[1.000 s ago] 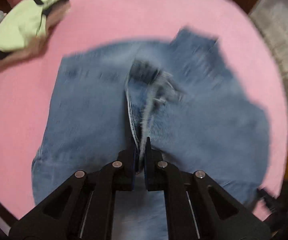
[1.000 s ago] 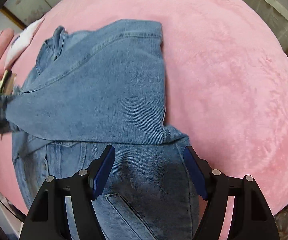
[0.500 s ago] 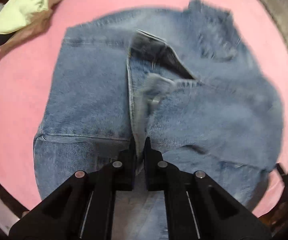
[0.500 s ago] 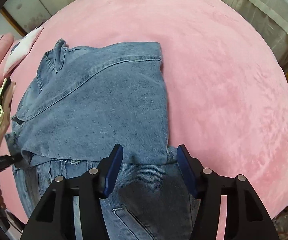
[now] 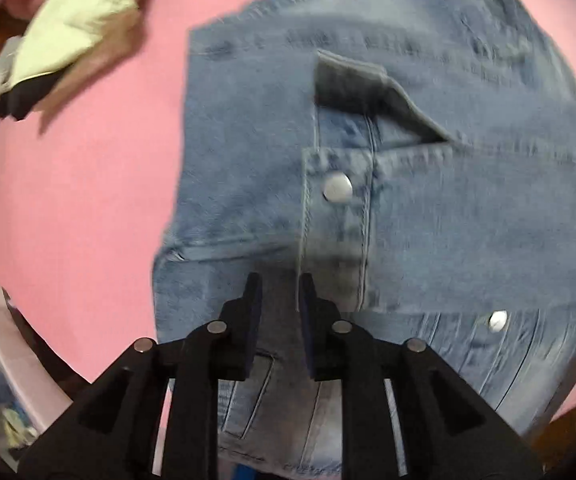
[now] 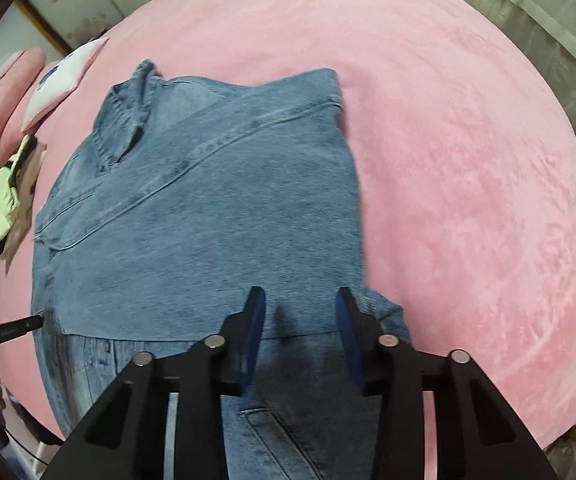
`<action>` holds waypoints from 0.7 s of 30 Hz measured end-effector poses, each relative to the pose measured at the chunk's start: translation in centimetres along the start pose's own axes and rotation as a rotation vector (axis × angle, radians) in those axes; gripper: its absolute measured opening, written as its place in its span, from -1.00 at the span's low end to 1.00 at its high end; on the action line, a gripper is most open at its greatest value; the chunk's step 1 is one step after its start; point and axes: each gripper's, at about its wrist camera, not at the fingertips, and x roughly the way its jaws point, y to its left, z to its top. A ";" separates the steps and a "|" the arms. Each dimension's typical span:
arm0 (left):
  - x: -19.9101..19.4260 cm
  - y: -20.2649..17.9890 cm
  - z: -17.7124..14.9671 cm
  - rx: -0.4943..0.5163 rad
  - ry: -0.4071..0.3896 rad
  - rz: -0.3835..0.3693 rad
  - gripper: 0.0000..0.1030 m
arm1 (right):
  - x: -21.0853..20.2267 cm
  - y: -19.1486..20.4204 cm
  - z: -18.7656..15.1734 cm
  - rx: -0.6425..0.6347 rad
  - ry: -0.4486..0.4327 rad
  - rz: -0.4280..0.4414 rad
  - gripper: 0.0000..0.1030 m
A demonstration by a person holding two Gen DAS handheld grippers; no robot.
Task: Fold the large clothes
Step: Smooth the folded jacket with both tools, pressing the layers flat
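A blue denim jacket (image 6: 208,216) lay partly folded on the pink plush bed (image 6: 468,160), collar at eleven o'clock. The left gripper (image 5: 278,292) hung over its snap placket, jaws parting, empty. The right gripper (image 6: 300,304) hovered above the folded hem, jaws closing, nothing pinched yet.

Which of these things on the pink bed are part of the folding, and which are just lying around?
Part of the job:
- denim jacket
- left tool, opening
- right tool, closing over the denim

Lying about:
- pale green garment
- pink pillows
- white cushion
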 end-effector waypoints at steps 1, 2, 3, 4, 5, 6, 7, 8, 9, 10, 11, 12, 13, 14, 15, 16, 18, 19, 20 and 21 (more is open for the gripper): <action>-1.1 0.2 -0.1 -0.032 -0.043 -0.016 -0.63 | -0.1 0.4 0.0 -0.006 -0.004 0.016 -0.42; -2.5 0.4 -0.3 -0.058 -0.095 -0.060 -0.62 | -0.2 0.9 0.0 -0.010 -0.006 0.031 -0.51; -3.4 0.3 -0.4 -0.071 -0.128 -0.108 -0.62 | -0.2 1.5 0.0 -0.015 -0.002 0.060 -0.63; -4.5 0.0 -0.7 -0.076 -0.160 -0.200 -0.62 | 0.0 2.2 0.0 -0.023 0.008 0.092 -0.68; -5.0 -0.8 -0.8 -0.064 -0.153 -0.307 -0.62 | 0.4 3.2 0.1 -0.034 0.025 0.128 -0.72; -5.0 -1.7 -0.9 -0.044 -0.126 -0.382 -0.62 | 0.9 4.4 0.0 -0.048 0.047 0.170 -0.74; -4.7 -3.3 -1.0 -0.011 -0.086 -0.458 -0.62 | 1.3 5.3 -0.1 -0.059 0.068 0.200 -0.76; -4.2 -5.1 -1.0 0.031 -0.054 -0.493 -0.62 | 2.0 6.6 -0.2 -0.075 0.100 0.241 -0.79; -3.6 -6.9 -1.1 0.075 -0.033 -0.488 -0.62 | 2.8 8.0 -0.3 -0.096 0.135 0.282 -0.80; -2.6 -8.5 -1.1 0.115 -0.018 -0.460 -0.62 | 3.4 9.0 -0.4 -0.107 0.160 0.309 -0.80; -1.6 -9.8 -1.2 0.140 -0.007 -0.422 -0.62 | 4.4 10.1 -0.6 -0.110 0.198 0.339 -0.80; -0.2 -11.1 -1.4 0.155 0.017 -0.365 -0.62 | 5.7 11.1 -0.7 -0.109 0.252 0.359 -0.80; 1.1 -11.8 -1.5 0.169 0.053 -0.309 -0.62 | 6.6 11.6 -1.0 -0.109 0.282 0.356 -0.80; 2.2 -12.3 -1.6 0.182 0.076 -0.265 -0.62 | 7.5 12.0 -1.3 -0.115 0.304 0.336 -0.80; 2.4 -12.2 -1.6 0.176 0.058 -0.254 -0.62 | 8.2 12.1 -1.5 -0.131 0.313 0.317 -0.85; 2.3 -12.0 -1.5 0.161 0.047 -0.248 -0.62 | 8.4 12.0 -1.5 -0.141 0.315 0.311 -0.91; 2.1 -10.5 -1.4 0.124 0.021 -0.170 -0.62 | 7.9 11.0 -1.1 -0.148 0.279 0.282 -0.96; 2.1 -9.2 -1.5 0.106 0.005 -0.117 -0.62 | 7.4 10.1 -0.8 -0.141 0.247 0.256 -0.96; 2.3 -8.0 -1.5 0.088 -0.001 -0.085 -0.62 | 6.7 8.2 -0.4 -0.115 0.195 0.198 -0.95; 2.7 -6.0 -1.7 0.050 -0.001 -0.042 -0.62 | 6.3 6.4 0.1 -0.077 0.167 0.160 -0.96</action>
